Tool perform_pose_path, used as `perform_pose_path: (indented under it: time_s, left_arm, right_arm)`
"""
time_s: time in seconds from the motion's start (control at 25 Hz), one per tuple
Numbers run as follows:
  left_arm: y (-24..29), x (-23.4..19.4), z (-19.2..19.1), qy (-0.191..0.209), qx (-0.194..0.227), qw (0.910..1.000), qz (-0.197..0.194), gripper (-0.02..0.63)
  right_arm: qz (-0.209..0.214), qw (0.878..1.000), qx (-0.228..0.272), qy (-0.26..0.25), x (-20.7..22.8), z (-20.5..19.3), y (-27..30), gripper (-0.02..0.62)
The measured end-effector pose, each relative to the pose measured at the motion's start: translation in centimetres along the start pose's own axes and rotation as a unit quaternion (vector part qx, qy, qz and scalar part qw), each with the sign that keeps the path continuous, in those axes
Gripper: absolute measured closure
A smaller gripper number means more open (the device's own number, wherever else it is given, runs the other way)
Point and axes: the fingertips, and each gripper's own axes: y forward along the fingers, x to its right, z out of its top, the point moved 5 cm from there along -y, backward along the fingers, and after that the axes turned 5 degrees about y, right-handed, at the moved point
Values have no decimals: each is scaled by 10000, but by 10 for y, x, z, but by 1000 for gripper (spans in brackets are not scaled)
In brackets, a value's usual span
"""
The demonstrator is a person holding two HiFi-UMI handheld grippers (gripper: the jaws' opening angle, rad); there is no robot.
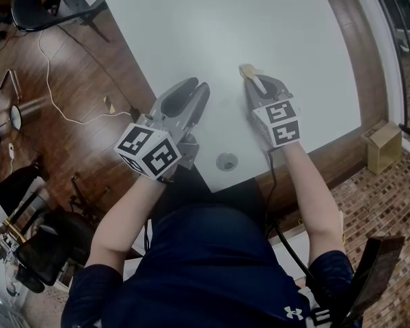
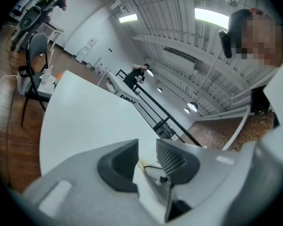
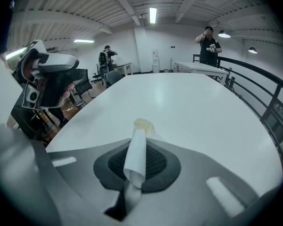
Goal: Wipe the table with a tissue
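Dark shirt [image 1: 212, 265] nearest the head camera; left forearm [image 1: 126, 217] and right forearm [image 1: 314, 197] reach forward from it, both bare, over the near edge of the white surface [image 1: 191, 26].

Right tongs [image 1: 256, 80]: clamped on the tissue [image 3: 136, 161]. It is rolled or folded into a narrow strip, pinched across the dark ribbed pads. Its tip sticks out just past the tongs and looks yellowish. The tip points at the surface; contact not confirmed from either view.

Left tongs [image 1: 195, 85]: empty. A narrow gap between the pads, with only the white surface showing through it. Parked just left of the right tongs, apart from the tissue.

Handling (judgement): tissue is very light, soft and limp, with no stiffness beyond the roll. It will likely buckle or tear if dragged hard or if it gets wet. Present hold sits well back along the strip, which leaves only a little free paper to wipe with. A hold nearer the middle of a wider fold would give more wiping area.

Pose: right wrist straight, tongs angled forward and down, marker cube [image 1: 280, 121] facing up. Left arm angled inward, tongs low over the surface. Round grommet [image 1: 226, 161] lies between the two arms near the surface edge.
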Motion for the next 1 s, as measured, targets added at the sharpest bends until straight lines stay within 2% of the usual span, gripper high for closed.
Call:
perform_pose_path:
  time_s: [0.16, 0.4, 0.52, 0.72, 1.0]
  left_arm:
    - [-2, -2, 2, 2, -11, 10000, 6, 488]
    - [-8, -7, 8, 38, -9, 10000, 27, 489]
    - [-15, -5, 12, 85, -28, 10000, -37, 489]
    - [-34, -4, 12, 110, -79, 9999, -80, 491]
    - [-46, 25, 20, 112, 59, 9992, -380, 494]
  right_arm:
    - [64, 10000, 38, 63, -5, 2, 0, 583]
    - [-115, 9958, 639, 648, -7, 6, -25, 583]
    - [-263, 9856, 1106, 1251, 0, 11, -56, 583]
    - [-592, 9604, 1717, 2114, 5, 12, -112, 583]
    - [-821, 9403, 2397, 2273, -11, 23, -177, 583]
